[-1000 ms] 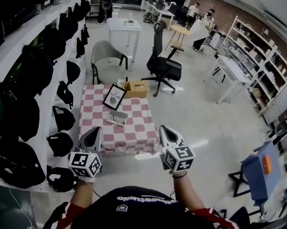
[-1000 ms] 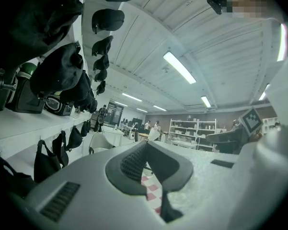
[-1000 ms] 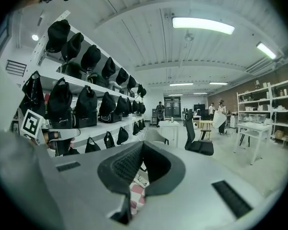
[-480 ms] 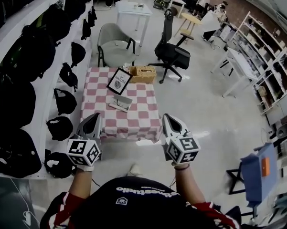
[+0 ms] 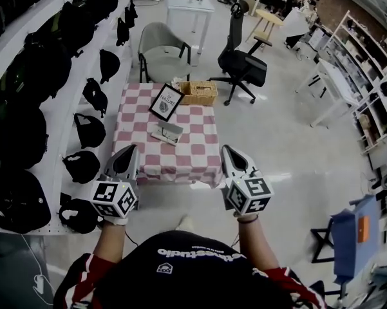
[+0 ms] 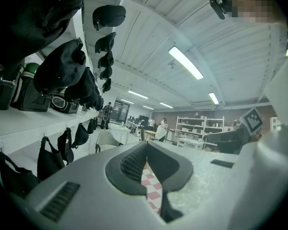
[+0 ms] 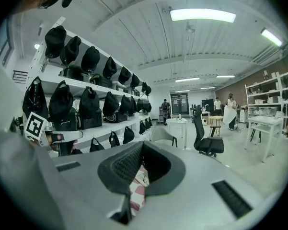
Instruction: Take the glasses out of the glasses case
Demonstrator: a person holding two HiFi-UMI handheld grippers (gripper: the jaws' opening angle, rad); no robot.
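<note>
A person stands in front of a small table (image 5: 201, 161) with a pink and white checked cloth and holds a claw in each hand. The left claw (image 5: 129, 152) is shut tight and has nothing in it. The right claw (image 5: 229, 150) is shut too and holds nothing. Both claws are up in the air near the front of the table, one at each side. The glasses case (image 5: 167, 132) lies on the middle of the table, well apart from both claws. It is too small to tell if it is open. Behind it a picture frame (image 5: 167, 102) stands just beside a basket (image 5: 199, 93)
</note>
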